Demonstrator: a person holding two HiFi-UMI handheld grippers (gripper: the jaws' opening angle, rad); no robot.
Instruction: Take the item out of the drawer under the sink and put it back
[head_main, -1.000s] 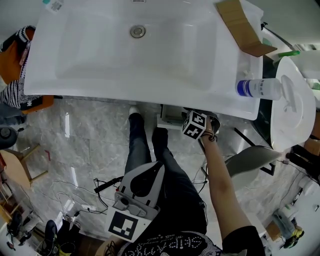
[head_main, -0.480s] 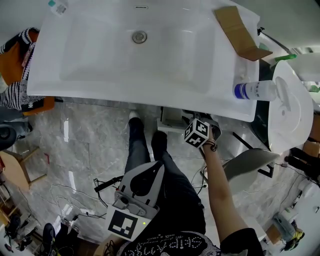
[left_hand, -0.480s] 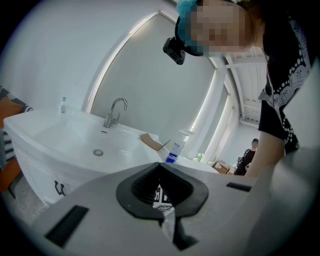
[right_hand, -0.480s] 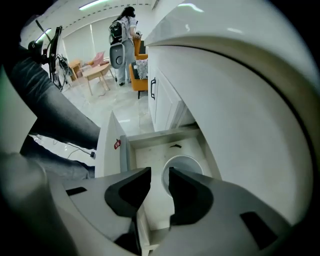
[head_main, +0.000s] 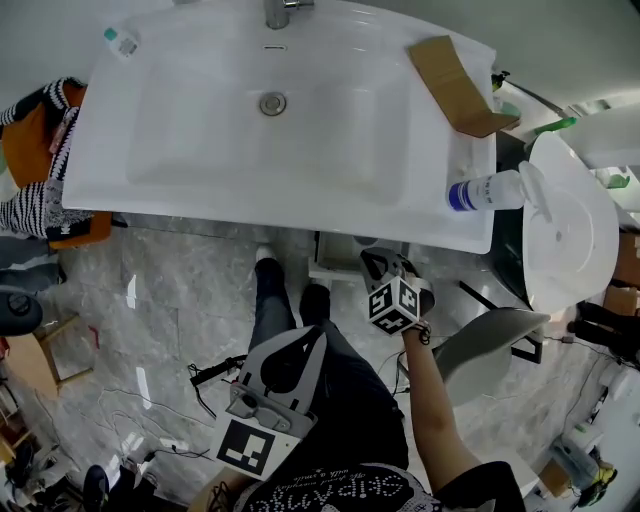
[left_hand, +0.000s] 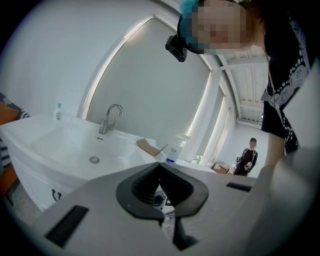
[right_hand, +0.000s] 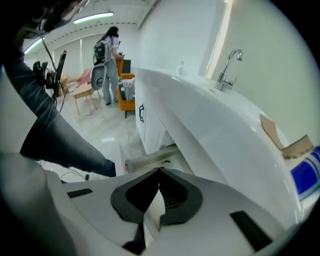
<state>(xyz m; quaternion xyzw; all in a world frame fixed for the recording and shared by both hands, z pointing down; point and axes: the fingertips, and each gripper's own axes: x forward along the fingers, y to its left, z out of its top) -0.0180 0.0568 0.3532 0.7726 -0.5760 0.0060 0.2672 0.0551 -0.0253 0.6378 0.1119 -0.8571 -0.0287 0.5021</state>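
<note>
The white drawer (head_main: 338, 256) under the sink (head_main: 200, 130) stands pulled out; in the right gripper view the drawer (right_hand: 150, 161) lies just below the jaws, and I cannot make out what lies inside. My right gripper (head_main: 373, 260) hangs over the drawer's right part, in front of the sink's edge. Its jaws have just been closing, and the right gripper (right_hand: 160, 171) is shut with its tips together and nothing between them. My left gripper (head_main: 320, 332) is low over the person's lap, pointing at the sink. That left gripper (left_hand: 160, 164) is shut and empty.
On the sink's right end lie a white bottle with a blue label (head_main: 480, 190) and a piece of brown cardboard (head_main: 450, 85). A white rounded fixture (head_main: 570, 220) stands right of the sink. The person's legs (head_main: 275, 300) and cables (head_main: 215, 370) are on the marble floor.
My right gripper has come out from under the sink's front edge and risen toward me. The left gripper has kept its place.
</note>
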